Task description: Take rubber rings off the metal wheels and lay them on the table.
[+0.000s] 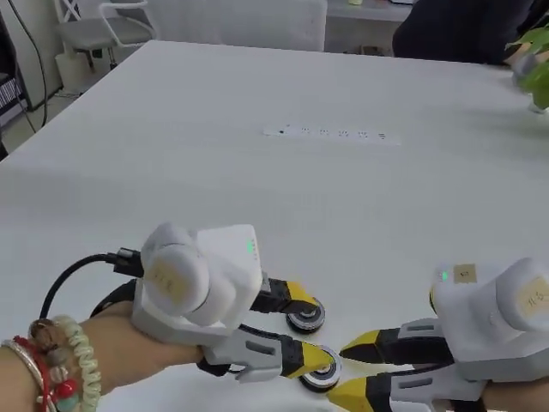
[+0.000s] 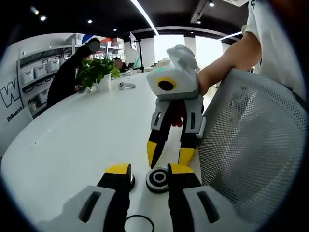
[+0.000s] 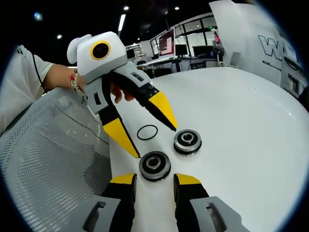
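On the white tabletop [image 1: 257,189], close to its near edge, two small round metal wheels with dark rims are seen lying flat, just beside each other: the first wheel [image 3: 154,166] and the second wheel [image 3: 187,141]. A thin black rubber ring [image 3: 147,126] is laid loose on the table near them, touching neither. Whether rings are still seated on the wheels cannot be told.

The left gripper [image 1: 326,333], white with yellow-tipped black jaws, is held low over the table, with beaded bracelets [image 1: 60,360] worn at the wrist behind it. Its jaws are spread wide and nothing is clamped. In the left gripper view the first wheel [image 2: 158,179] is found between them, against the right jaw, while the second wheel [image 2: 131,180] is half hidden behind the left jaw.

The right gripper [image 3: 154,180], of the same make, is pointed at the left one from the opposite side. Its jaws are parted moderately and nothing is gripped; the first wheel is placed just ahead of their tips. A grey mesh chair back [image 2: 251,145] is seen beside the table.
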`<state>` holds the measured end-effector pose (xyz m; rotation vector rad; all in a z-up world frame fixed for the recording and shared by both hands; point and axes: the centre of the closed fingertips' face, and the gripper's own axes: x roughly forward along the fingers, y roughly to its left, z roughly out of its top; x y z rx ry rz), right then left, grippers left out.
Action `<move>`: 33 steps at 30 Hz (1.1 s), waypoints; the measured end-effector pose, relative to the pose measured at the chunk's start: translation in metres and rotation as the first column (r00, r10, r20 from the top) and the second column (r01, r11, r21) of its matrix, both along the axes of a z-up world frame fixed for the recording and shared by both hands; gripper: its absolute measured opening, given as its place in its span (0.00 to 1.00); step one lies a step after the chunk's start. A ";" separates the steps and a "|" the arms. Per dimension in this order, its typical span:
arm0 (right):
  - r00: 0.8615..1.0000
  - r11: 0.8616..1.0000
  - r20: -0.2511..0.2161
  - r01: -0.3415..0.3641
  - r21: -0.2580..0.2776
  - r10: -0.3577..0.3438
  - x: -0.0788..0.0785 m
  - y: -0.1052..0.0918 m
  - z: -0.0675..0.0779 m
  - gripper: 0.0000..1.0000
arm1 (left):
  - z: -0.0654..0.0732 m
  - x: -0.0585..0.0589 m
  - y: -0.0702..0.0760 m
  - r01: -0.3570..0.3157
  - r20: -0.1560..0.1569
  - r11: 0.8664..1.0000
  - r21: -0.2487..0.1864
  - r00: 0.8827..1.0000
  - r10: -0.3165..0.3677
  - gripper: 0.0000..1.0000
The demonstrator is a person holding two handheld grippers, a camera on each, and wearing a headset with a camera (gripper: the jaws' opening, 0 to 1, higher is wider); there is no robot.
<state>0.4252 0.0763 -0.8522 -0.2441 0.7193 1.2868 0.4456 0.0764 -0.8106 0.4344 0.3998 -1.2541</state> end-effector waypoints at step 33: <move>0.989 0.993 0.122 -0.074 -0.087 0.085 0.002 -0.003 -0.004 0.08 | -0.027 -0.010 0.000 0.001 -0.057 1.000 0.029 0.998 0.001 0.08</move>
